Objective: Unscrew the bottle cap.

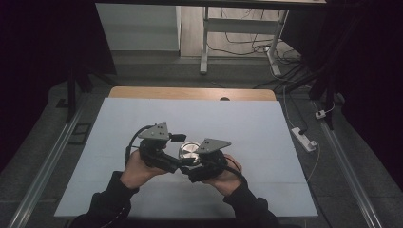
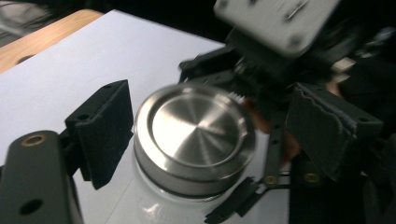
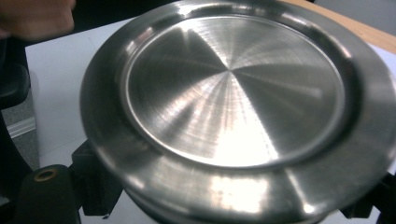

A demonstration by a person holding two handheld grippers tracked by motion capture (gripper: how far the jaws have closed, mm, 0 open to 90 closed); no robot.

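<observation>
- Jar (image 2: pixel 187 186) with brushed steel lid (image 2: pixel 195 133) stands on the desk (image 1: pixel 266 128), nearer the front edge, between both tongs.
- No brand, label or writing legible on the lid.
- Left tongs (image 2: pixel 201 140) – jaws apart, either side of the lid, not touching it.
- Right tongs (image 1: pixel 194 167) – jaws at the lid's rim; whether clamped, cannot tell.
- Jar body cut off, blurred – contents unclear.
</observation>
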